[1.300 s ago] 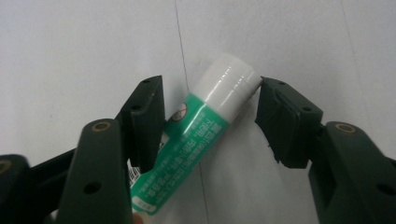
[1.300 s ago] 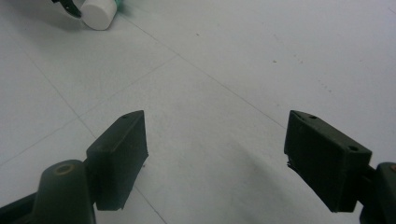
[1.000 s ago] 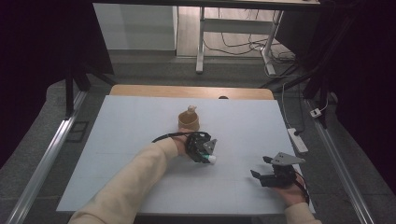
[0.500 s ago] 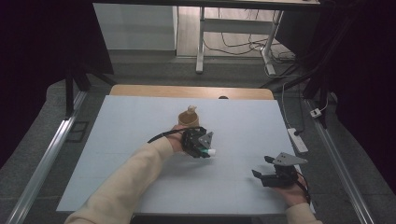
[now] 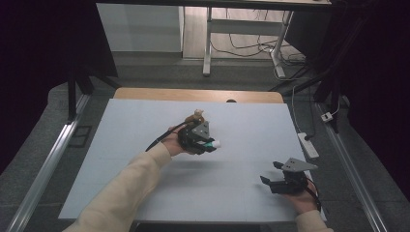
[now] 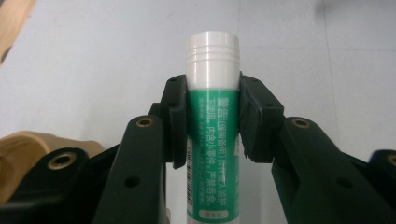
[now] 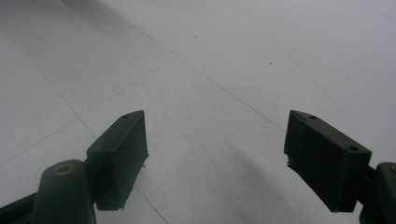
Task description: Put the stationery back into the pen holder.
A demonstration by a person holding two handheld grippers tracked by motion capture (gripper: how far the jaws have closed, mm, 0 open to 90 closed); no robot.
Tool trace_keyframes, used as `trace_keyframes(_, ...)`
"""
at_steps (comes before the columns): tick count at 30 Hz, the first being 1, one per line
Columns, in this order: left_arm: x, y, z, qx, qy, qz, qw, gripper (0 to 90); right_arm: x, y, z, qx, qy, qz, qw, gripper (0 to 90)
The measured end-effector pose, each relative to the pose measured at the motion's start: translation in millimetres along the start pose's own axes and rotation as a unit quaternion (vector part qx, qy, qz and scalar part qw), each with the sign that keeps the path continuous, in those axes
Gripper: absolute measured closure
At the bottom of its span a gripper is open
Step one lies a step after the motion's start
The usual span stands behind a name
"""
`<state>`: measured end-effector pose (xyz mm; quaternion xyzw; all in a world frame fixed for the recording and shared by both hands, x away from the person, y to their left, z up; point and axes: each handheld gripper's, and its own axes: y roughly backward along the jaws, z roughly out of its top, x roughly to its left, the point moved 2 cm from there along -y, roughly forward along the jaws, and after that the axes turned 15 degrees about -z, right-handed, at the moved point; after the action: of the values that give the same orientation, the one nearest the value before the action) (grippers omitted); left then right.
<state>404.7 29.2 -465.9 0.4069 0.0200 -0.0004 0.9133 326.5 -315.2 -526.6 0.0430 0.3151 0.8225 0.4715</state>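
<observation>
Glue stick [image 6: 212, 116] clamped mid-table, open mat [image 5: 145, 125] around.

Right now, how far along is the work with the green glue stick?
Done: the left gripper has the green-and-white glue stick clamped between its fingers, held off the pale grey table mat in the high view. In hand: carrying it, near a small tan object. Left: setting it down somewhere; no destination is visible. The right gripper rests open, holding nothing.

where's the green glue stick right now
The glue stick is clamped between the jaws of the left gripper near the middle of the table, just in front of a tan bottle.
</observation>
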Motion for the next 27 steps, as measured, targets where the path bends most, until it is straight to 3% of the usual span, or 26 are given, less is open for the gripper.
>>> trace_keyframes(13, 5.5, 14.3, -7.0, -0.052, 0.039, 0.03, 0.9975, 65.0, 0.0, -0.3, -0.2, 0.001, 0.0, -0.001, 1.0, 21.0)
trace_keyframes(27, 13.4, 36.9, -11.0, -0.11, 0.07, 0.066, 0.9893, 64.9, 0.3, -0.9, -0.3, 0.002, 0.0, 0.0, 1.0, 21.0)
